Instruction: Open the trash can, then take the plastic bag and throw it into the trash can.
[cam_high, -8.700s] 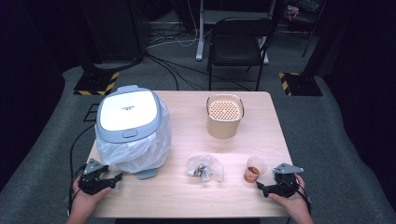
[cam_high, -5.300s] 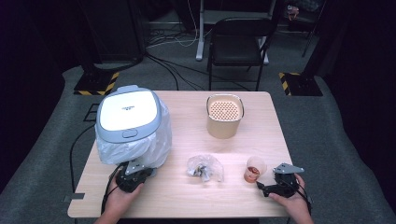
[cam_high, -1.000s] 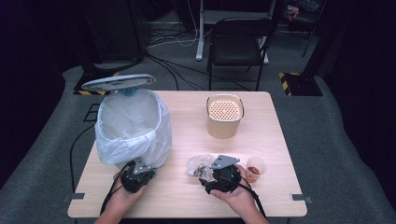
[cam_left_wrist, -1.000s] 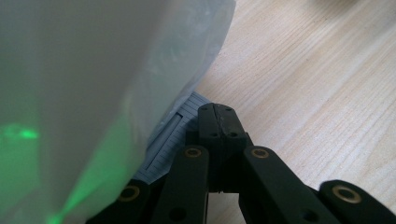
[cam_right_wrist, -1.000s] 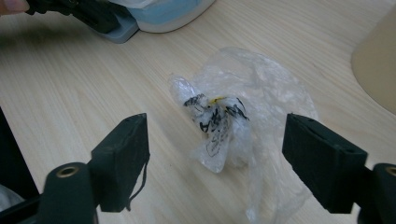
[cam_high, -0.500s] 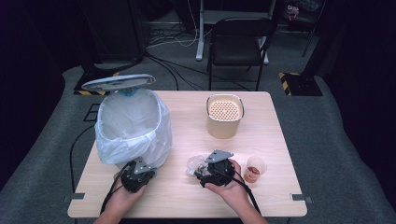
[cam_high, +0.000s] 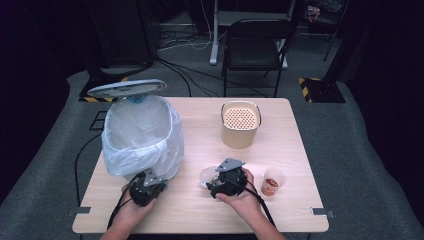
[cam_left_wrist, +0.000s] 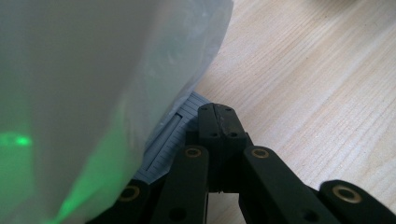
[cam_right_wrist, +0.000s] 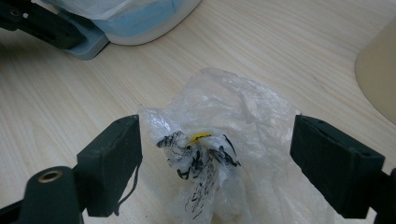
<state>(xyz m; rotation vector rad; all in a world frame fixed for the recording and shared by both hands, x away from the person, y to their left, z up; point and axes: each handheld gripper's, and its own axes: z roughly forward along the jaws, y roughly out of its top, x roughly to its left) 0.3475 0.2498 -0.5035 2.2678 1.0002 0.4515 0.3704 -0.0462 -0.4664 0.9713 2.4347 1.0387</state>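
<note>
Right gripper (cam_right_wrist: 215, 154) has just been opening its jaws, now spread wide around the crumpled plastic wrapper (cam_right_wrist: 224, 154), pads off it. The wrapper sits near the table's (cam_high: 280, 215) front edge, about mid-width. Left gripper (cam_left_wrist: 215, 122) is clenched tight on nothing, tips against the bin's grey pedal (cam_left_wrist: 170, 140). One lined bin (cam_high: 142, 135), lid up, one beige canister (cam_high: 240, 125), one small cup (cam_high: 272, 181). The right gripper view shows black print on the wrapper, too small in the high view.
</note>
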